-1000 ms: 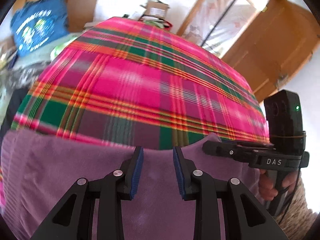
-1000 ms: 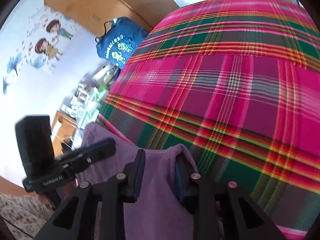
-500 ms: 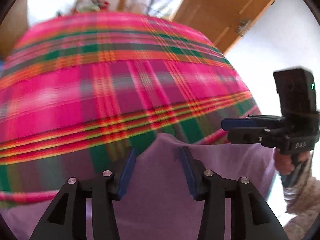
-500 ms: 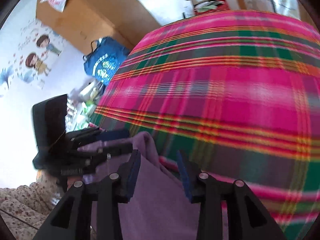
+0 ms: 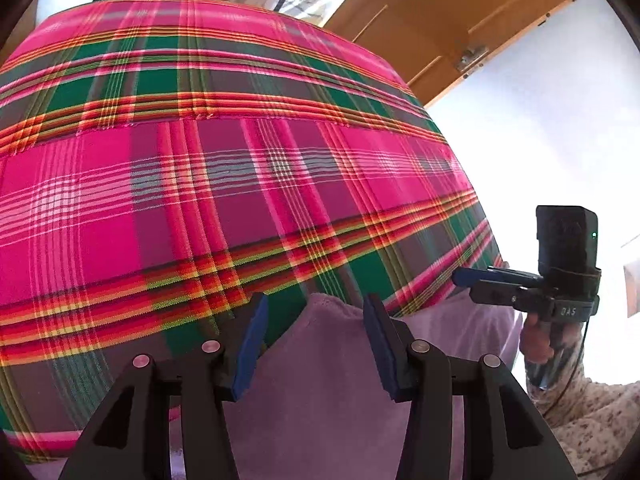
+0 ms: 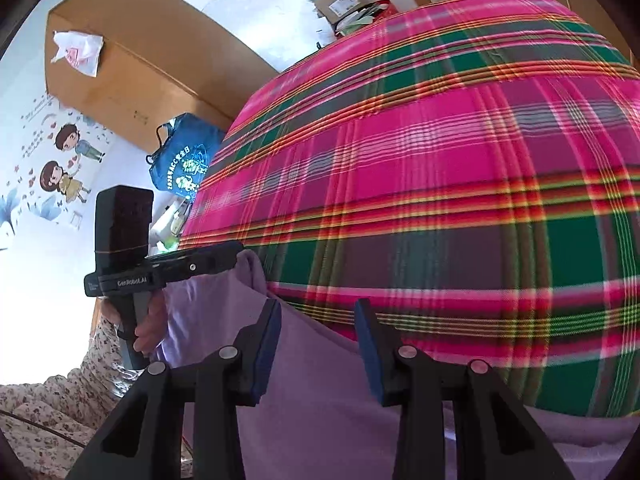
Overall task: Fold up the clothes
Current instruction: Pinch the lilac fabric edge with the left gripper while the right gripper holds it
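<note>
A lilac garment (image 5: 320, 400) lies on the near edge of the plaid-covered surface (image 5: 240, 168), with a corner poking up between my left fingers. My left gripper (image 5: 314, 308) is open just above that corner, and the blue pads are clear of the cloth. In the right wrist view the same garment (image 6: 320, 400) spreads under my right gripper (image 6: 318, 308), which is open with cloth below the gap. Each gripper shows side-on in the other's view: the right gripper (image 5: 460, 278) at the garment's right edge and the left gripper (image 6: 236, 252) at its left corner.
Pink, green and red plaid cloth (image 6: 440, 160) covers the broad surface ahead. A wooden door (image 5: 460, 20) stands at the back right, boxes (image 6: 340, 0) at the far end, and a blue bag (image 6: 184, 160) and a wooden cabinet (image 6: 140, 52) on the left. A hand in a floral sleeve (image 5: 536, 344) holds the right gripper.
The left jaws have widened. Both grippers have drawn back toward the near edge, so less lilac garment and more plaid shows. A garment corner now sits between the left fingers.
</note>
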Motion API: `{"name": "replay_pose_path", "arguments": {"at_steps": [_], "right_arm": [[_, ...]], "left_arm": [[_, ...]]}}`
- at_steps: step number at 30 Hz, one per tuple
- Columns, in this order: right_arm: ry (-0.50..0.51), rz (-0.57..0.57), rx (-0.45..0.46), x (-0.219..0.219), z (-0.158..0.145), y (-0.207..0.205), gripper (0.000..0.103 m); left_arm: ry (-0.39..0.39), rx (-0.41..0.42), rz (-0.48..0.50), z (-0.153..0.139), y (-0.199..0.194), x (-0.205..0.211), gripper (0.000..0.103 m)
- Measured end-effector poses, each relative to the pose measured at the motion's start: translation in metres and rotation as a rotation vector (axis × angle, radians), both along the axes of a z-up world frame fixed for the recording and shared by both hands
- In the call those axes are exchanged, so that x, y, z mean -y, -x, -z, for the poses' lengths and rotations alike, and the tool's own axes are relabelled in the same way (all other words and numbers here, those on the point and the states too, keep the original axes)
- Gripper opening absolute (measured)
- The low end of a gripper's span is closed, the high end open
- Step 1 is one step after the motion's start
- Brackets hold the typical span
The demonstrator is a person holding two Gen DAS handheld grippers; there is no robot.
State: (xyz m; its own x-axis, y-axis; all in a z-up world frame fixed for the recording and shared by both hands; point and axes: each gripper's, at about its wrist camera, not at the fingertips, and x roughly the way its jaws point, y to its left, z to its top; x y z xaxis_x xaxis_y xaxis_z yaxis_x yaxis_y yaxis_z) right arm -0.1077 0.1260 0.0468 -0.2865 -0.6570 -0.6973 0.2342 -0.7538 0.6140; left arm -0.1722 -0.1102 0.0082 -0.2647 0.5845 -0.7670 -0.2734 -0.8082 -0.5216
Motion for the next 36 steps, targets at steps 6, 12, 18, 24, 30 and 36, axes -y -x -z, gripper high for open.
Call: {"name": "replay_pose_path", "arguments": {"at_steps": [6,12,18,24,30,36], "right_arm": [[0.013,0.021,0.005,-0.007,0.004,-0.001,0.039],[0.031,0.027,0.012,-0.01,0.004,-0.003,0.039],[0.039,0.027,0.02,-0.014,0.007,-0.006,0.039],[0.043,0.031,0.027,-0.014,0.011,-0.005,0.039],[0.041,0.06,0.022,-0.024,0.009,-0.008,0.039],[0.041,0.082,0.028,-0.029,0.01,-0.01,0.039]], "left_arm": [[0.0,-0.008,0.041,0.0,-0.001,-0.004,0.046],[-0.061,0.003,0.063,0.004,-0.001,0.0,0.049],[-0.073,-0.018,0.113,0.005,-0.007,0.009,0.05],[-0.008,-0.086,0.165,0.003,-0.006,-0.002,0.05],[0.043,-0.142,0.222,0.001,-0.011,-0.009,0.049],[0.091,-0.153,0.255,0.002,-0.019,-0.018,0.016]]}}
